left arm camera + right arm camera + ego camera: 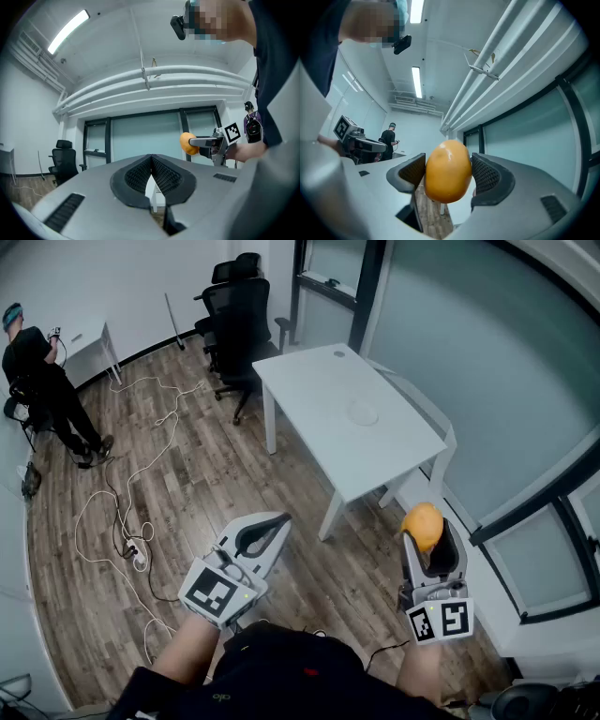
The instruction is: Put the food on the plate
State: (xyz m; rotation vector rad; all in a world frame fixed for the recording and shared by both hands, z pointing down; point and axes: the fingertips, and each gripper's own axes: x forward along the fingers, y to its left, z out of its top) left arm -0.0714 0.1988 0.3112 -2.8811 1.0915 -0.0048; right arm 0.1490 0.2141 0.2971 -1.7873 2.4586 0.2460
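My right gripper (pixel 429 532) is shut on a round orange piece of food (pixel 423 524), held up in the air at the lower right of the head view. In the right gripper view the food (pixel 447 171) fills the gap, with both pads pressing its sides. My left gripper (pixel 270 524) hangs over the wooden floor, shut with nothing in it; its pads meet at the tip (pixel 151 161). From the left gripper view the food (pixel 187 143) shows off to the right. A faint pale round plate (pixel 362 412) lies on the white table (pixel 319 381), well ahead of both grippers.
Black office chairs (pixel 238 324) stand behind the table's far end. White cables (pixel 141 465) and a power strip (pixel 138 557) trail over the floor at left. A person (pixel 42 381) stands at the far left beside a small white desk (pixel 89 338). Glass walls run along the right.
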